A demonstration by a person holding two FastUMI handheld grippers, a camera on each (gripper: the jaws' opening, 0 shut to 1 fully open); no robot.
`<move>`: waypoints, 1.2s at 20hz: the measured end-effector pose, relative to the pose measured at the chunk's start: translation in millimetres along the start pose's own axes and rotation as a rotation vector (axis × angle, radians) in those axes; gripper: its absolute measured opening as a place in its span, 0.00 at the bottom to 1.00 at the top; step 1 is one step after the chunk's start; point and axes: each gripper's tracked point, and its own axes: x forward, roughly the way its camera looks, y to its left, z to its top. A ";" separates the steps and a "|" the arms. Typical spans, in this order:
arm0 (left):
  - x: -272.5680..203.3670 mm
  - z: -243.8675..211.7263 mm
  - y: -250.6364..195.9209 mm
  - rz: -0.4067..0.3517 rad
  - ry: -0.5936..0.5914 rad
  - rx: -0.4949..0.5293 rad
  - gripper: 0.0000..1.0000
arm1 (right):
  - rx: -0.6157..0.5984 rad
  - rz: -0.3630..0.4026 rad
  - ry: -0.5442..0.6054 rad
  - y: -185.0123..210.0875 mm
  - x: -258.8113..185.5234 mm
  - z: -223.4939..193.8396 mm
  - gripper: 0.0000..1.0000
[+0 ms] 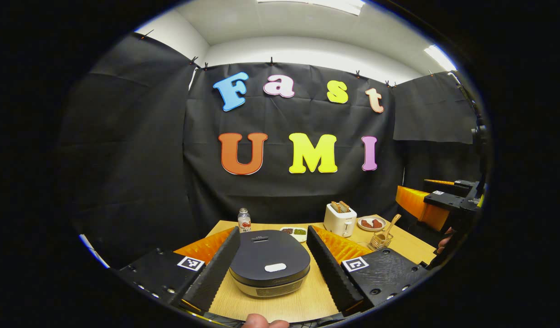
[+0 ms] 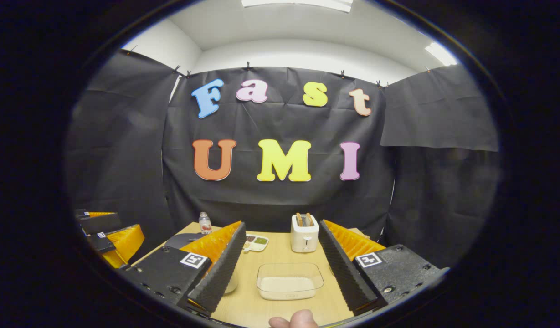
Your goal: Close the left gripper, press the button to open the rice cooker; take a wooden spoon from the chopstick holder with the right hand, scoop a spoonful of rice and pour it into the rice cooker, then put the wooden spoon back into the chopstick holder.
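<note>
Left hand-held gripper is spread, the shut rice cooker straight ahead between its fingers; right hand-held gripper is spread too; pressing the button unclosed risks fingers straddling it.

The rice cooker had a dark grey lid with a white button and a pale band below. The surface was light wood grain. Behind the cooker stood a white toaster and a white dish holding green and dark red. The left gripper was black, its jaws backed with ridged orange and marked by black-and-white square tags. The clear tub held white rice.
</note>
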 end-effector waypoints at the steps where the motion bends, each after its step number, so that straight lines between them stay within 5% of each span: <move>1: -1.7 0.7 -0.9 0.004 0.000 -0.005 0.94 | -0.003 -0.001 -0.009 -3.1 0.1 1.0 1.00; 9: -17.3 -23.4 5.7 0.062 0.080 0.013 0.94 | -0.018 -0.003 -0.037 -21.3 10.6 -6.5 1.00; 21: 29.3 -88.1 -16.5 0.081 0.452 -0.127 0.94 | 0.027 0.011 0.059 -72.1 82.8 -49.3 1.00; 23: 47.3 -95.5 -19.9 0.071 0.515 -0.174 0.83 | 0.024 0.017 0.063 -83.2 95.8 -51.7 1.00; 24: 56.5 -101.0 -17.1 0.082 0.558 -0.192 0.62 | 0.026 0.017 0.065 -90.2 102.4 -52.9 1.00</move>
